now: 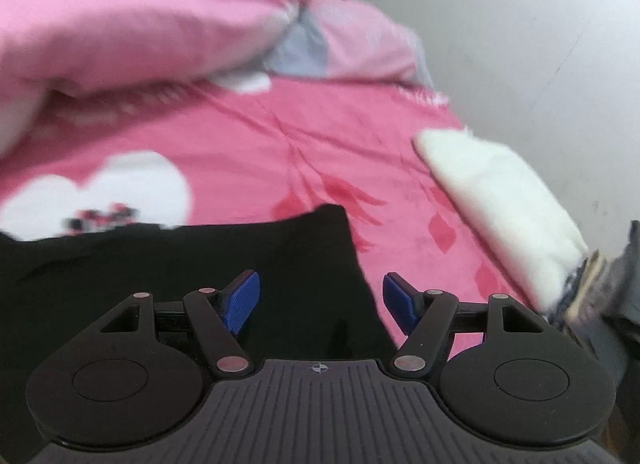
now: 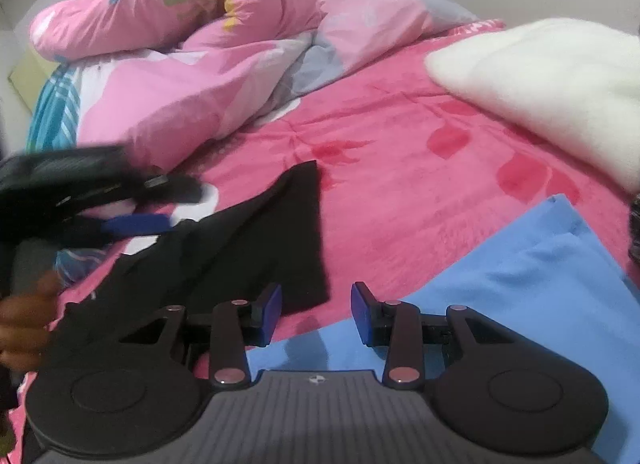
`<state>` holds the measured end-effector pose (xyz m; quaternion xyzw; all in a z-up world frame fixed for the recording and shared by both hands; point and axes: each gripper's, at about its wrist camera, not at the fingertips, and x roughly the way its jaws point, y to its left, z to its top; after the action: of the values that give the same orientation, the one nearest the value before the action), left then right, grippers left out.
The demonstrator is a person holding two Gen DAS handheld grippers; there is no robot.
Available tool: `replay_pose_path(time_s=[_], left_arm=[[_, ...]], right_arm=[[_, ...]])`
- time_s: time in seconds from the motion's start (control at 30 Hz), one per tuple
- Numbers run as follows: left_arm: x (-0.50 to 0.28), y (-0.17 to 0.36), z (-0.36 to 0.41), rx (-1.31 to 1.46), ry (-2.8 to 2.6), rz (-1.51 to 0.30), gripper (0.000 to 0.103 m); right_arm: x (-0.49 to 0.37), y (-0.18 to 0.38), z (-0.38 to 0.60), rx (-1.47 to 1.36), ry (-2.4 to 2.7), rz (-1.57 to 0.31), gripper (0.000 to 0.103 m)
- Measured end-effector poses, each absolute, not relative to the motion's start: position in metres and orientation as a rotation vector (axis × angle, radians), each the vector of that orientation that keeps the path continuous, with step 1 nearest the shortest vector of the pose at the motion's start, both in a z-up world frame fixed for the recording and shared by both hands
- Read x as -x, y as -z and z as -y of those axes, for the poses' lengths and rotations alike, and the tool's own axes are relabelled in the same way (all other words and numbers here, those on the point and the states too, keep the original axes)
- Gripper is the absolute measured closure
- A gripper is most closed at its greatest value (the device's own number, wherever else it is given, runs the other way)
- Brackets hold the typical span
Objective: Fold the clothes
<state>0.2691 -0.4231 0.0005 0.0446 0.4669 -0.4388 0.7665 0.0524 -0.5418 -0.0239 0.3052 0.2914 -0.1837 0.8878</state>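
A black garment [image 1: 200, 264] lies flat on the pink bed sheet [image 1: 280, 144]. My left gripper [image 1: 320, 300] hovers over its right part, jaws open, nothing between the blue pads. In the right wrist view the same black garment [image 2: 260, 232] stretches from the centre to the lower left, with a light blue garment [image 2: 500, 284] spread to its right. My right gripper [image 2: 316, 312] hangs open over the strip of sheet between the two garments, holding nothing. The left gripper [image 2: 172, 204] appears blurred at the left edge, above the black garment's far end.
A bunched pink duvet [image 2: 180, 64] fills the far side of the bed. A white fluffy folded cloth [image 2: 540, 84] lies at the right edge, near a pale wall [image 1: 520, 24]. A person's hand [image 2: 24, 324] shows at the lower left.
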Motion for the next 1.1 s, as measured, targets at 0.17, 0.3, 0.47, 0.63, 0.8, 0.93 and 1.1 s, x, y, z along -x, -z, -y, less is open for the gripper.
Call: replay_pose_path(time_s=[0.17, 0.3, 0.47, 0.63, 0.8, 0.93, 1.1], left_arm=[[-0.282, 0.025, 0.467, -0.131, 0.932, -1.051, 0.035], [-0.285, 0.034, 0.491, -0.171, 0.922, -1.041, 0.035], [-0.28, 0.04, 0.511, -0.273, 0.893, -1.001, 0.038], [-0.278, 0.042, 0.519, -0.311, 0.846, -0.974, 0.051], [-0.279, 0.042, 0.516, -0.302, 0.817, -0.947, 0.074], [-0.283, 0.038, 0.506, -0.243, 0.814, -0.931, 0.095], [-0.286, 0.019, 0.482, -0.169, 0.844, -0.894, 0.099]], right_arm=[[-0.051, 0.031, 0.543, -0.631, 0.364, -0.602, 0.063], [-0.055, 0.032, 0.541, -0.61, 0.366, -0.607, 0.063], [-0.056, 0.033, 0.54, -0.605, 0.381, -0.598, 0.065], [-0.06, 0.034, 0.54, -0.604, 0.398, -0.589, 0.066], [-0.063, 0.036, 0.537, -0.569, 0.405, -0.597, 0.088], [-0.058, 0.036, 0.539, -0.595, 0.388, -0.568, 0.103], [-0.052, 0.027, 0.534, -0.574, 0.355, -0.514, 0.103]])
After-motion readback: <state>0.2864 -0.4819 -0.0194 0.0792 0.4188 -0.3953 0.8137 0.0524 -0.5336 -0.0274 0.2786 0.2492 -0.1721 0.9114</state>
